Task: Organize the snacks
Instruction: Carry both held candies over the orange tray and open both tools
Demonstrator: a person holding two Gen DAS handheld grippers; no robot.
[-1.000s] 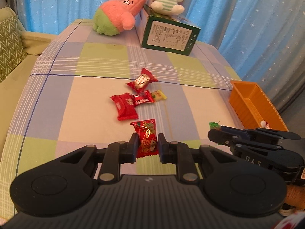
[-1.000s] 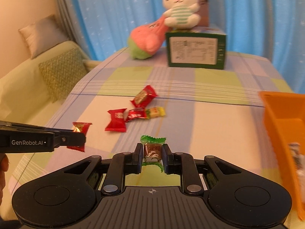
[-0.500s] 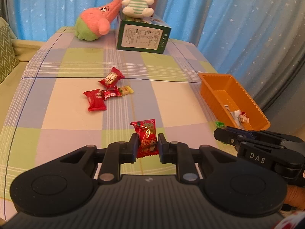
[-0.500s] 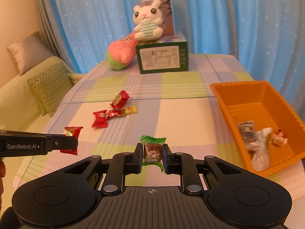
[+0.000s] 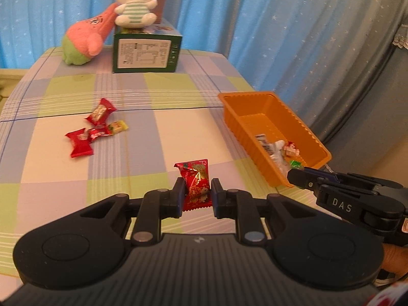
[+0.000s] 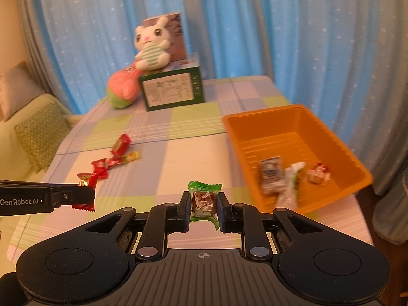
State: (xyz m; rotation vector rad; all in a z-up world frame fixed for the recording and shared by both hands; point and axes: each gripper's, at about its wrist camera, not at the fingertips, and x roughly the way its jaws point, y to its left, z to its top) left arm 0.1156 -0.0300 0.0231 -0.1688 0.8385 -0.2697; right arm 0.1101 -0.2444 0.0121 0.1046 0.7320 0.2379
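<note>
The right gripper, fingers clamping a green candy, is sitting nearer the orange tray at two o'clock; the left gripper is pinching a red candy alongside.

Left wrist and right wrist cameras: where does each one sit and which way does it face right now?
Left wrist: on the left gripper, looking down its fingers over the checked table; shut on a red candy; right gripper enters at right, fingertip at lower right.
Right wrist: on the right gripper, facing the orange tray; shut on a green-wrapped candy; left gripper enters at left.
Shared: tray, loose candies, green box, plush rabbit.
</note>
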